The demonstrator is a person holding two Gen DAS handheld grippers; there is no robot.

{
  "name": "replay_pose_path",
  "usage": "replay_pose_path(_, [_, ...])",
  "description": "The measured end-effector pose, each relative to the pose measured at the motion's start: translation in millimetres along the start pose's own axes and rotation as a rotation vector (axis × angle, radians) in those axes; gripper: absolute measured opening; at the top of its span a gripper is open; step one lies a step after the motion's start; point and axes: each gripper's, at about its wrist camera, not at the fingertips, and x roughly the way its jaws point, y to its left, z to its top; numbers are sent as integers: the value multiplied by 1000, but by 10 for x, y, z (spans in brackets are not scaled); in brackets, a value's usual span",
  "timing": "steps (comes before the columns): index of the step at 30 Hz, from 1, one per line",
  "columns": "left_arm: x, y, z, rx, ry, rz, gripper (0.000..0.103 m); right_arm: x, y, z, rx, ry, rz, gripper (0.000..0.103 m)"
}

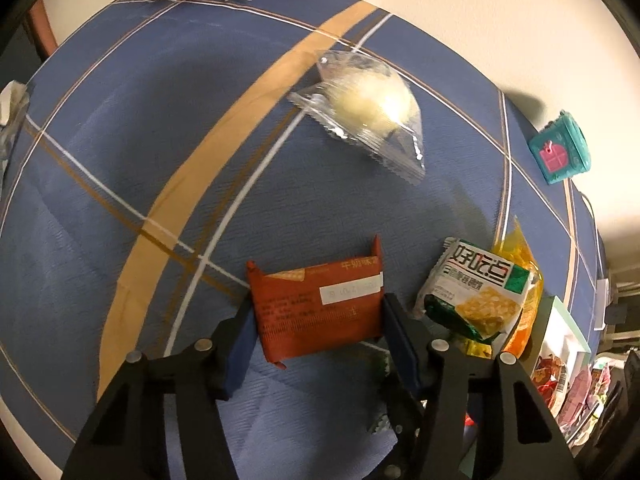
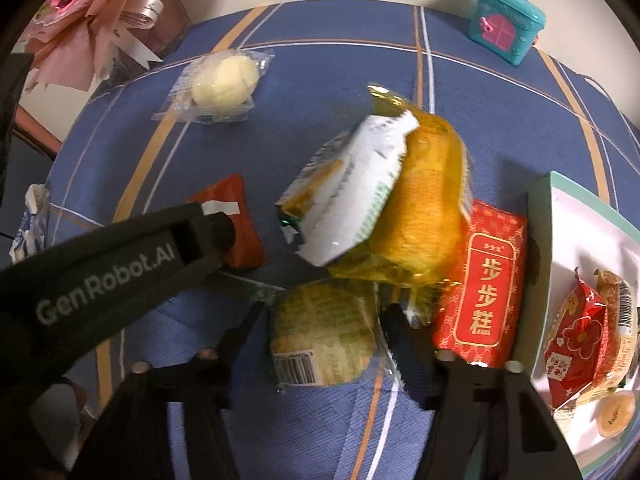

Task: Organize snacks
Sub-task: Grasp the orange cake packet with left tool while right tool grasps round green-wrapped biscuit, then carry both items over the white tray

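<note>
My left gripper (image 1: 318, 312) is shut on an orange-red snack packet (image 1: 320, 306), held just above the blue plaid tablecloth; it also shows in the right wrist view (image 2: 236, 220). My right gripper (image 2: 324, 332) is shut on a round pale-green cake in clear wrap (image 2: 324, 334). A white-and-green cracker packet (image 2: 348, 196) leans on a yellow-orange bag (image 2: 424, 216). A red packet with gold characters (image 2: 484, 288) lies beside a white box (image 2: 560, 216) holding several snacks. A clear-wrapped pale bun (image 1: 372, 108) lies farther back.
A teal toy house (image 2: 506, 22) stands at the table's far edge by the wall. A pink bouquet with ribbons (image 2: 92, 12) sits at the back left. A crumpled blue-white wrapper (image 2: 30, 224) lies at the left edge.
</note>
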Motion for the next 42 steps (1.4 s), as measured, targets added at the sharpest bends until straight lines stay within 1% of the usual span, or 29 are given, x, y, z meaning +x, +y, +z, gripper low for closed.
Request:
replay_pose_path(7, [-116,111,-76,-35,-19,-6,61,-53,20,-35,5,2,12,55])
replay_pose_path(11, [-273,157,-132,-39,-46,-1,61,-199,-56,-89,33,-4,63,54])
replay_pose_path(14, [-390,155,-185,-32,-67,-1,61,-320,-68,-128,34,-15,60,55])
replay_pose_path(15, [-379,89,-176,-33,-73,0,61,-367,-63,-141,33,-20,60,55])
replay_pose_path(18, [-448,63,-157,-37,-90,1,61,-496,-61,-175,34,-32,64,55])
replay_pose_path(22, [-609,134,-176,-36,-113,-3,61,-677,-62,-221,37,-42,62,55])
replay_pose_path(31, [-883,82,-236,-23,-162,-16,61,-953,-222,-218,72,-60,59,55])
replay_pose_path(35, [-1016,4,-281,-6,-193,-27,61,-1114,-326,-220,87,-94,63,55])
replay_pose_path(38, [-1117,-77,-321,8,-220,-25,61,-1250,-467,-226,112,-123,44,55])
replay_pose_path(42, [-1231,-248,-376,39,-252,-28,61,-1380,-696,-234,149,-155,-33,55])
